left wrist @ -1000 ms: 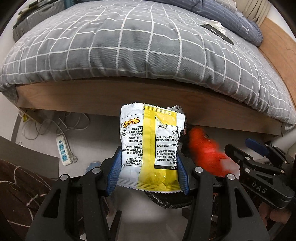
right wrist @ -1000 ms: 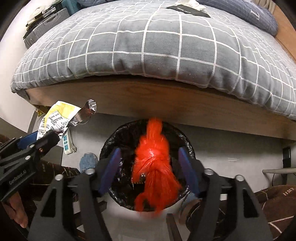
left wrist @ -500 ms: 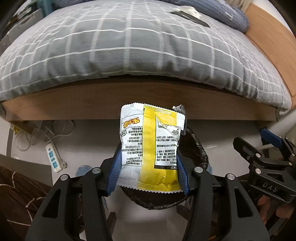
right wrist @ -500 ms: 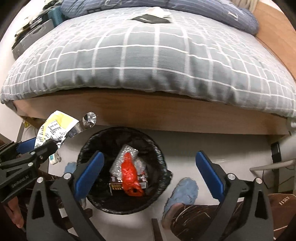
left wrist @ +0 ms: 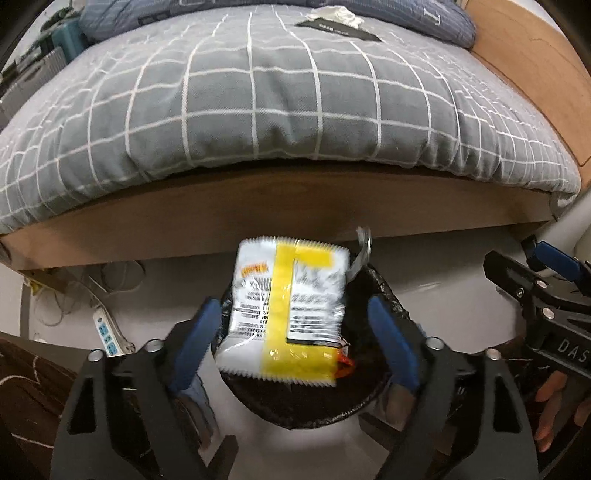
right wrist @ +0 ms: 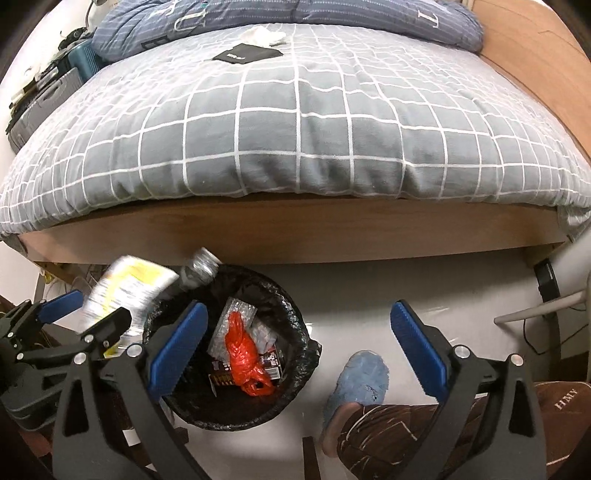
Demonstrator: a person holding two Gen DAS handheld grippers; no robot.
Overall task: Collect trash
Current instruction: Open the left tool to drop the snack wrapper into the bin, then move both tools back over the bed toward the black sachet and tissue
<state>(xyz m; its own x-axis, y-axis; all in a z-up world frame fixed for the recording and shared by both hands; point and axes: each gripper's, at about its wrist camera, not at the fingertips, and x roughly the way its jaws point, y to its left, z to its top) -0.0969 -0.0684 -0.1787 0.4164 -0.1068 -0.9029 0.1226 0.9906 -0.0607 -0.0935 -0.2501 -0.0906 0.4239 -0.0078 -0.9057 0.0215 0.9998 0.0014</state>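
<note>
A white and yellow snack packet (left wrist: 288, 314) hangs blurred between the fingers of my left gripper (left wrist: 293, 345), right over the black-lined bin (left wrist: 384, 291). The jaws are opening and the pads stand clear of the packet. The right wrist view shows the same packet (right wrist: 129, 284) at my left gripper (right wrist: 88, 314), by the bin's (right wrist: 295, 314) left rim. A red plastic bag (right wrist: 242, 354) lies inside on other wrappers. My right gripper (right wrist: 297, 347) is wide open and empty, above the bin's right side and the floor; it shows at the right edge (left wrist: 517, 258) of the left wrist view.
A bed with a grey checked duvet (right wrist: 295, 129) and wooden frame (right wrist: 295, 229) runs just behind the bin. A black card (right wrist: 247, 53) and a white tissue (right wrist: 262, 35) lie on it. A power strip (left wrist: 107, 328) is on the floor left. A blue slipper (right wrist: 362, 380) and a person's trouser leg are right.
The left jaws have opened and let go of the snack packet, which tilts and drops towards the bin. The right jaws opened wide; the red bag fell into the bin.
</note>
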